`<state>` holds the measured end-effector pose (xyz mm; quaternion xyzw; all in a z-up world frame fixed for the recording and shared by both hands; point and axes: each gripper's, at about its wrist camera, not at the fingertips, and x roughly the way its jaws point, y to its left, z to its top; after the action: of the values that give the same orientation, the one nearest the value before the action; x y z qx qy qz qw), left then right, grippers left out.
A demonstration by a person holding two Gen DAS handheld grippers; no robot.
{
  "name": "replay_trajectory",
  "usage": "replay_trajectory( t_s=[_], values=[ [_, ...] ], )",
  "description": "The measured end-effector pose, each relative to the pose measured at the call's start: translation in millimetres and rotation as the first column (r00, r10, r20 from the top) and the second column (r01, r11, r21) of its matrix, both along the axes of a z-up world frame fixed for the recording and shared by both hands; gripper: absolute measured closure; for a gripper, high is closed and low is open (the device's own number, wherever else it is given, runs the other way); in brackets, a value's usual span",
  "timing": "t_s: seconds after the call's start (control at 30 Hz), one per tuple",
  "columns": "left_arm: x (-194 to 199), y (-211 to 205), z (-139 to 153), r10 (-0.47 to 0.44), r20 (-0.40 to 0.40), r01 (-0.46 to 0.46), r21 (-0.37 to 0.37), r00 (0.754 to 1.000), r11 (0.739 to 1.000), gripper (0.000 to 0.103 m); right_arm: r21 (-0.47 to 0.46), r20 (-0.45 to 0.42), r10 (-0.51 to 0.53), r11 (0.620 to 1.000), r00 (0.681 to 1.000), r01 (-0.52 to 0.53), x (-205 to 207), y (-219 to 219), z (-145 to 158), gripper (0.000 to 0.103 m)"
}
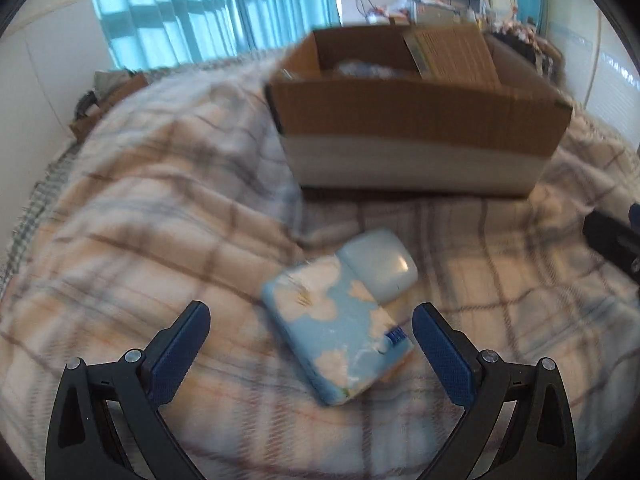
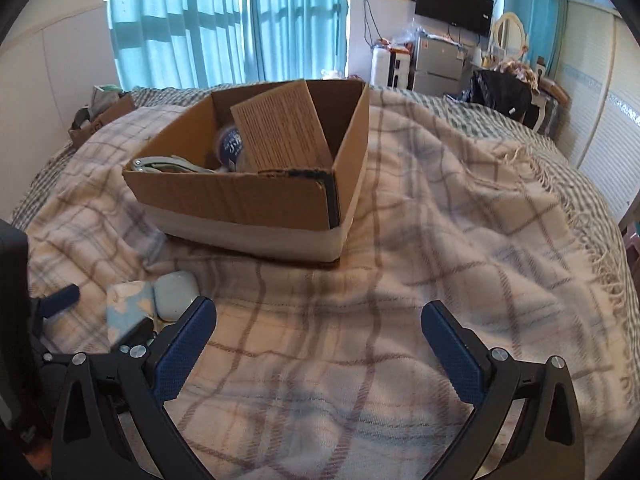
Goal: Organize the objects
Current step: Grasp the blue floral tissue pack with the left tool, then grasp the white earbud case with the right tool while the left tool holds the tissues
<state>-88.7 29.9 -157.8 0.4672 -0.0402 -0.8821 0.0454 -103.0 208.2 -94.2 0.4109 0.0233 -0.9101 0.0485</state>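
A flat blue pouch with white flowers (image 1: pixel 340 332) lies on the plaid blanket, with a pale blue rounded case (image 1: pixel 382 266) touching its far end. My left gripper (image 1: pixel 312 316) is open just above the blanket, and the pouch lies between its blue pads without touching them. In the right wrist view the same pouch (image 2: pixel 128 312) and case (image 2: pixel 176 294) sit at the lower left. My right gripper (image 2: pixel 318 314) is open over bare blanket with nothing between its fingers. An open cardboard box (image 2: pixel 256 196) stands behind, holding a cardboard sheet, a bottle and a grey tool.
The plaid blanket (image 2: pixel 420 220) covers a bed and is rumpled to the right. Another small box (image 2: pixel 100 114) sits by the far left wall. Turquoise curtains, a wall screen and cluttered furniture (image 2: pixel 500 84) stand beyond the bed.
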Motion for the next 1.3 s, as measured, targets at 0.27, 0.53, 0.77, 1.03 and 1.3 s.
replay_trajectory(
  t_s=[0.27,0.53,0.77,1.03,1.3],
  values=[
    [-1.1,10.1,-20.1,-0.071,0.04,0.071,0.02,0.997,0.997,0.028,-0.021,0.011,-0.032,0.999,0.999,0.032,2.2,4.8,-3.3,0.0],
    [16.8,-14.9,25.9,-0.044,-0.031,0.048,0.16,0.999,0.986,0.029,-0.016,-0.002,0.0,1.0,1.0,0.0,5.6,0.2,0.0,0.0],
    [6.7,-43.6,78.4,-0.086,-0.096,0.102,0.177,0.992,0.979,0.029,0.003,-0.02,0.067,0.998,0.998,-0.067,2.9,-19.0,19.1,0.0],
    [-13.9,-89.3,87.1,-0.065,-0.125,0.082,0.135,0.99,0.988,0.029,0.025,-0.029,0.154,0.988,0.988,-0.154,-13.4,-70.4,31.6,0.0],
    [-11.2,-100.2,50.4,-0.06,-0.068,0.068,0.122,0.996,0.99,0.029,0.028,0.089,0.203,0.978,0.975,-0.206,-34.8,-106.2,-17.1,0.001]
  ],
)
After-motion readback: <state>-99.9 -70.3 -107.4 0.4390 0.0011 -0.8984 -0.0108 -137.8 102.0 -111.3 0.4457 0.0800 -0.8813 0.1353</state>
